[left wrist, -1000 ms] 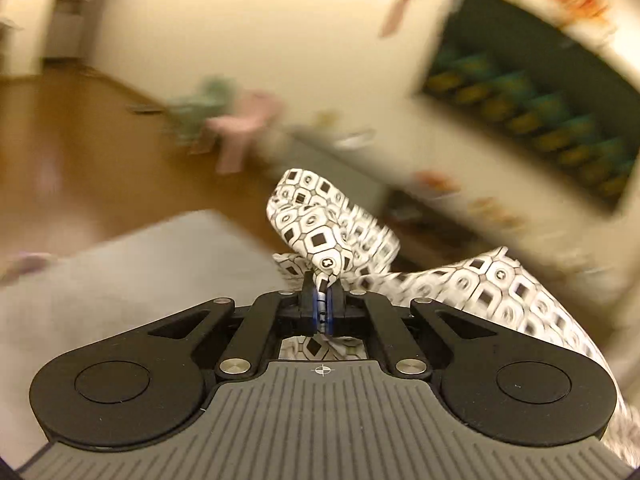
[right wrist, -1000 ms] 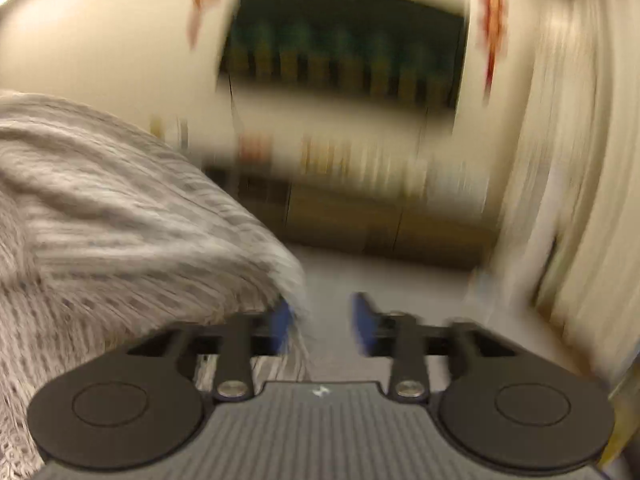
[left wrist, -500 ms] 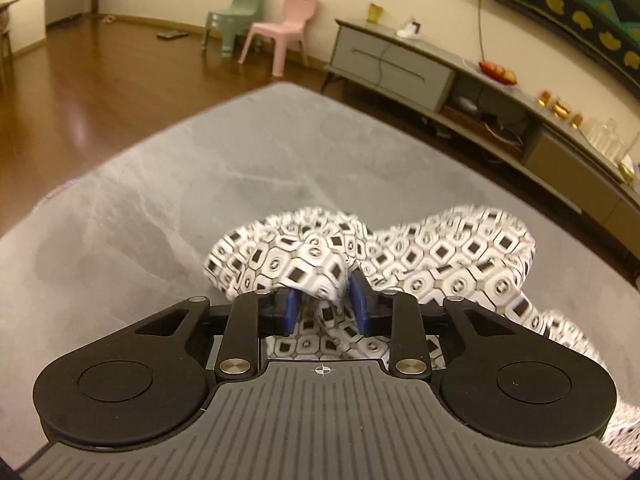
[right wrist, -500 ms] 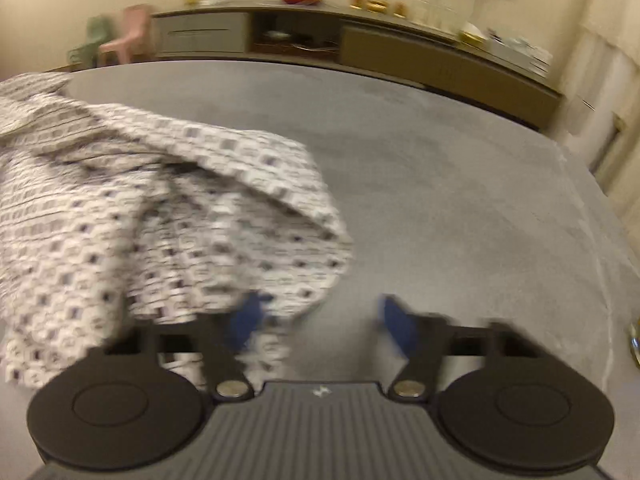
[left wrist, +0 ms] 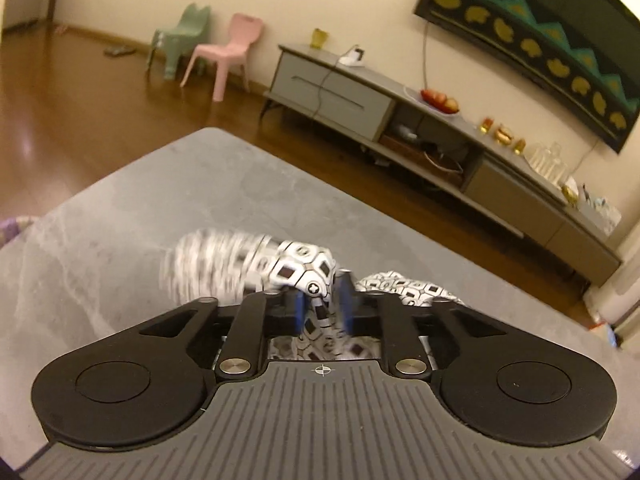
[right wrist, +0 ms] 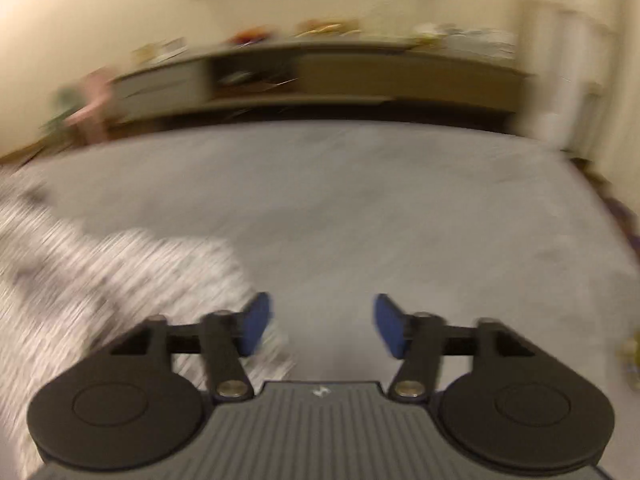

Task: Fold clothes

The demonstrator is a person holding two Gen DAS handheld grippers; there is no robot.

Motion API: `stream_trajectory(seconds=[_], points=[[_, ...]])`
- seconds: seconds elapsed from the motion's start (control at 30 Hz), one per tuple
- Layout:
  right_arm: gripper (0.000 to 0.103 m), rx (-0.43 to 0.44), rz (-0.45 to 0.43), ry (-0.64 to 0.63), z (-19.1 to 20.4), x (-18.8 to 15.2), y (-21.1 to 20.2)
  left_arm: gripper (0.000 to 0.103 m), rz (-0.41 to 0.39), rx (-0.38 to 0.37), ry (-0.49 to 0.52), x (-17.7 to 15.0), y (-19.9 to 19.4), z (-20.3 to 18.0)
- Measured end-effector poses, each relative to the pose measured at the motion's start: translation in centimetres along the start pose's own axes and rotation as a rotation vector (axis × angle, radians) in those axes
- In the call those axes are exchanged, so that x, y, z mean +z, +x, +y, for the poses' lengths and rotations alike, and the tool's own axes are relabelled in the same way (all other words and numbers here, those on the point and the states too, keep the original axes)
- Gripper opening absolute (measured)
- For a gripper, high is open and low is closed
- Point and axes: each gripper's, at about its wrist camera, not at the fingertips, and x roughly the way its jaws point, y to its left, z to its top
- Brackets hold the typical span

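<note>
A black-and-white patterned garment point(left wrist: 304, 264) lies bunched on the grey table point(left wrist: 180, 200). My left gripper point(left wrist: 322, 306) is shut on a thick fold of it, which fills the narrow gap between the blue pads. The cloth to the left of the fingers is blurred by motion. In the right wrist view the same garment point(right wrist: 120, 280) spreads over the left side of the table point(right wrist: 400, 208). My right gripper point(right wrist: 320, 324) stands wide open over bare table, its left fingertip at the cloth's edge and nothing between the pads. This view is blurred.
A long low TV cabinet point(left wrist: 440, 132) runs along the far wall beyond the table, with a fruit plate and small items on it. A pink chair point(left wrist: 228, 56) and a green chair point(left wrist: 180, 36) stand on the wooden floor at the back left.
The left gripper let go of the raised garment as it came down onto the table, and its pads have now closed in on a fold. The right gripper has opened wider and swung right, off the cloth.
</note>
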Motion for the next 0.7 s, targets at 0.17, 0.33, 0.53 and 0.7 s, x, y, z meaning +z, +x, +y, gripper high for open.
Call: stream_trajectory(seconds=[0.17,0.33,0.53,0.7], points=[[0.087,0.03,-0.052,-0.129,2.0,-1.0,-0.6,0.063,0.012,-0.046,-0.057,0.5,-0.8,-0.2],[0.062,0.0,-0.081,-0.155,3.0,0.2,-0.5,0.081,0.069,-0.072,0.055,-0.4,1.0,-3.7],[0.001,-0.052,-0.138,-0.2,4.4,1.7,-1.1,0.0,0.152,0.08,0.089,-3.1,4.9,-3.9],[0.001,-0.29,-0.466,-0.419,8.0,3.4,-11.7,0.0,0.015,-0.024,-0.074,0.6,-0.5,-2.5]])
